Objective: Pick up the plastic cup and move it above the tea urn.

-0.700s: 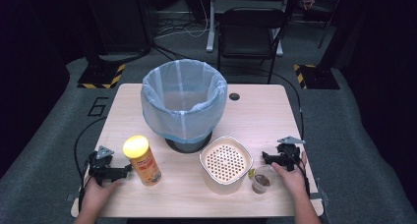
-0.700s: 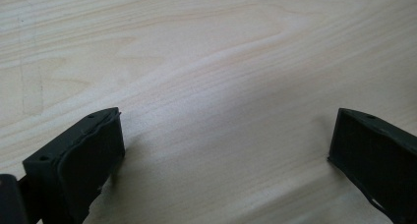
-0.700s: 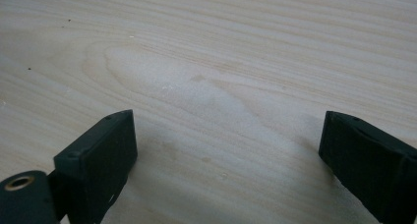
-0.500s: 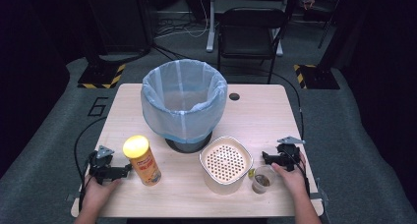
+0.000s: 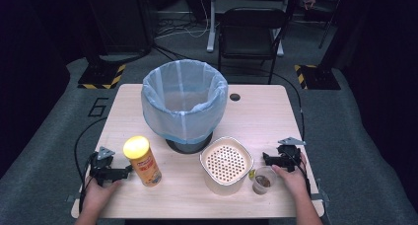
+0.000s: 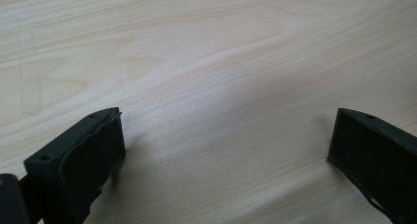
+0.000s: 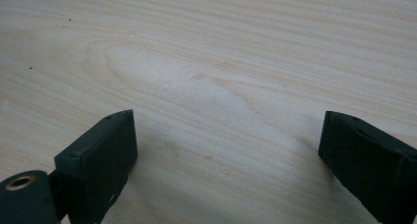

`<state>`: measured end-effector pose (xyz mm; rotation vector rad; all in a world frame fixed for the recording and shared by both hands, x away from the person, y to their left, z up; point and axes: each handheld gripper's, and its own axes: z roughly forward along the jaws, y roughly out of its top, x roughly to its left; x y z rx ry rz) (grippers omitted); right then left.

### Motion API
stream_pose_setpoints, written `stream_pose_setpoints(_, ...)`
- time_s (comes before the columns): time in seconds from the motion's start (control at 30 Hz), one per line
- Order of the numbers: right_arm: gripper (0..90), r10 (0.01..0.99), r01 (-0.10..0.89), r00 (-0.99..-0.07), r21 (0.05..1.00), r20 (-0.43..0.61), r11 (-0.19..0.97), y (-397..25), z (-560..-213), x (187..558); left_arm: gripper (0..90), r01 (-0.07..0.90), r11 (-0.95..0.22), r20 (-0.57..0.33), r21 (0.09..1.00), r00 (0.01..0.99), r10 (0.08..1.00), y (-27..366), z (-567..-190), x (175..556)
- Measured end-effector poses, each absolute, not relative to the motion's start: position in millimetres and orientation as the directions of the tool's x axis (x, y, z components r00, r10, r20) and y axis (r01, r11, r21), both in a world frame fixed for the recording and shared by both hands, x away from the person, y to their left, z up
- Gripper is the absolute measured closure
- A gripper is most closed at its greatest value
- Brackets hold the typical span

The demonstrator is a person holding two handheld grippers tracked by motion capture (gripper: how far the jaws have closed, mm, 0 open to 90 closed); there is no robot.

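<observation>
Resting low on the tabletop, both grippers sit idle with nothing between their fingers. The left gripper has its fingers spread wide and released, pointed at the yellow-lidded canister standing just beside it. The right gripper is likewise released, its fingers apart, near the small clear cup and the white perforated container.

Compared with the frames of a moment earlier, nothing has shifted: canister, cup, container and the lined bin hold the same places, and both hands lie as they did. Judgement: work has not begun; the canister is the likeliest first pick for the left gripper, which needs only a short advance to straddle it.
</observation>
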<state>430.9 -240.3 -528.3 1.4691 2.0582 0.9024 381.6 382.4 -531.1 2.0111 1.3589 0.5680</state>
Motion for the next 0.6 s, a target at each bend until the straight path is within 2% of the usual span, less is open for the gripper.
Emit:
stream_pose_setpoints(0.13,7.9,0.944,0.647,-0.329,0.731,0.013,0.216,-240.2,-528.3,430.8,0.1,0.652,-0.264,0.001,0.71,0.374,0.928,382.5,-531.1,381.7)
stream_pose_setpoints(0.4,16.4,0.941,0.634,-0.338,0.743,0.013,0.217,-240.2,-527.5,427.7,0.1,0.652,-0.265,0.001,0.71,0.375,0.927,382.5,-531.0,381.9)
stream_pose_setpoints(0.5,30.8,0.939,0.618,-0.343,0.757,0.016,0.213,-242.4,-526.7,424.4,0.1,0.651,-0.25,-0.008,0.717,0.367,0.93,381.5,-531.6,381.6)
stream_pose_setpoints(0.6,36.9,0.937,0.616,-0.35,0.757,0.014,0.219,-243.9,-525.7,423.8,0.1,0.652,-0.252,-0.008,0.715,0.368,0.93,381.5,-531.5,381.4)
